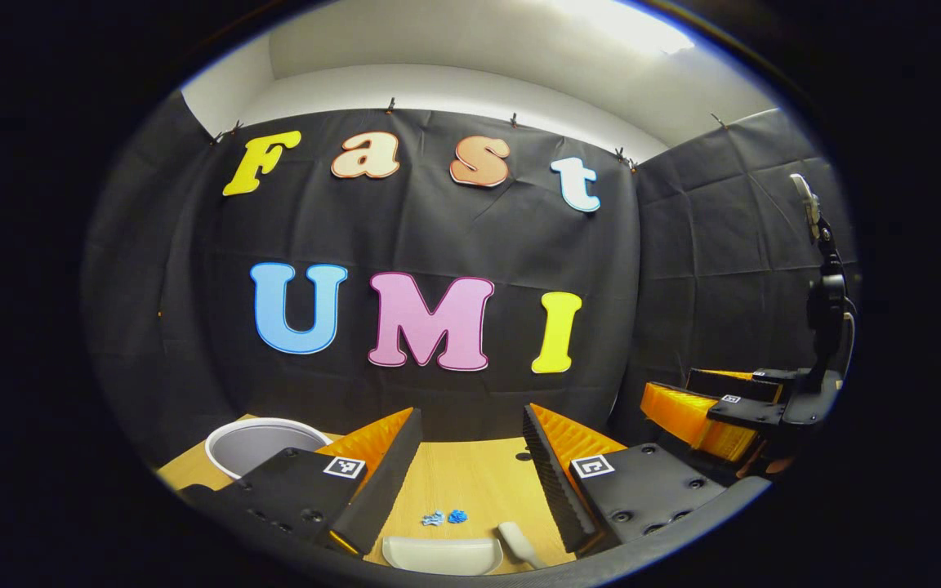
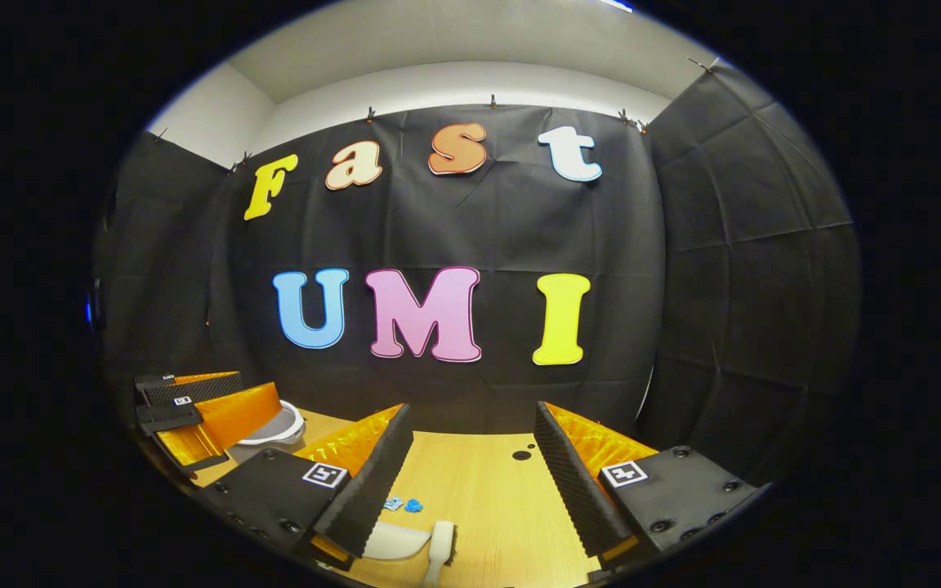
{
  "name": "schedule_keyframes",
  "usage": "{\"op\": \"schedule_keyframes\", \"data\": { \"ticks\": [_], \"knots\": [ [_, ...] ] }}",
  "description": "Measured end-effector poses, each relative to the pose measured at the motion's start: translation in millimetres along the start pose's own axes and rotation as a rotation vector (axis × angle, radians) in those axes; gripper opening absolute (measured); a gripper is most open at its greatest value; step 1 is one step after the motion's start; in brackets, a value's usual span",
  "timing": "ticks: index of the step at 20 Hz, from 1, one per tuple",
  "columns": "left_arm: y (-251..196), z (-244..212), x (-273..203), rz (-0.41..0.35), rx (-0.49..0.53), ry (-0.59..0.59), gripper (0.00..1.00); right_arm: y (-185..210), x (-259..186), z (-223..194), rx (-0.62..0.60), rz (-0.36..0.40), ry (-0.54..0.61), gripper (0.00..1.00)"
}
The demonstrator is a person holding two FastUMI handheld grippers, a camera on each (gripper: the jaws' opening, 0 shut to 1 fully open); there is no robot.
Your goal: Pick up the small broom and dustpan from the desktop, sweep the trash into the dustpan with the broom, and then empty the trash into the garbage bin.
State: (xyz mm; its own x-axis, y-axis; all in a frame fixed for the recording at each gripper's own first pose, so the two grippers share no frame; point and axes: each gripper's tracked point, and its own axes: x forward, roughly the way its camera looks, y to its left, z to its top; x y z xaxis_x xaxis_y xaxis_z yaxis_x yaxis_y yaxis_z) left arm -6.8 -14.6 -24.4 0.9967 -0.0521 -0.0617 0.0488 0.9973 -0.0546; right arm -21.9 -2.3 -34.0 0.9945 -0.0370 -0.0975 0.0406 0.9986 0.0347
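The wooden counter (image 1: 470, 478) runs across the bottom of both views, backed by the black cloth wall. At its far left stands the white garbage bin (image 1: 254, 443), round and open-topped; in the right gripper view the bin (image 2: 278, 426) is partly covered by the other gripper.

The left gripper (image 1: 470, 465) hangs above the counter with its jaws spread wide and nothing between them. The right gripper (image 2: 474, 474) hangs likewise over the wood, jaws spread apart and holding nothing. Each camera also catches the other tool off to the side: in the left gripper view the right gripper (image 1: 703, 416) shows at the right edge, and in the right gripper view the left gripper (image 2: 209, 416) shows at the left edge.

The white dustpan (image 1: 442, 554) lies flat on the near edge of the counter, below the left gripper's open jaws. Just beside it on the right lies the small broom (image 1: 517, 543), white-handled; in the right gripper view the broom (image 2: 440, 543) rests against the dustpan (image 2: 393, 541).

The trash (image 1: 446, 517), two small blue scraps side by side, sits on the wood just beyond the dustpan, apart from it. The right gripper view shows the trash (image 2: 403, 505) near the left finger of that gripper.
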Motion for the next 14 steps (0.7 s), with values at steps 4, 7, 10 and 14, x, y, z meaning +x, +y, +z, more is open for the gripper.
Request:
{"op": "schedule_keyframes", "data": {
  "ticks": [4,7,10,14],
  "knots": [
    [-5.3,-3.5,-0.3,-0.002,0.014,0.006,0.72,-2.7,-1.6,0.3,-0.015,-0.002,0.000,0.96],
    [-7.1,-2.1,-2.9,-0.001,0.017,0.002,0.72,-0.4,-1.6,0.1,-0.017,0.010,0.000,0.96],
    [-5.4,-5.1,-6.4,0.007,0.026,0.009,0.74,4.8,-0.2,-0.4,-0.016,0.024,0.001,0.96],
    [0.8,-17.3,-10.0,0.022,0.023,0.038,0.74,14.7,-0.3,-7.0,-0.014,0.051,0.021,0.97]
  ]
}}
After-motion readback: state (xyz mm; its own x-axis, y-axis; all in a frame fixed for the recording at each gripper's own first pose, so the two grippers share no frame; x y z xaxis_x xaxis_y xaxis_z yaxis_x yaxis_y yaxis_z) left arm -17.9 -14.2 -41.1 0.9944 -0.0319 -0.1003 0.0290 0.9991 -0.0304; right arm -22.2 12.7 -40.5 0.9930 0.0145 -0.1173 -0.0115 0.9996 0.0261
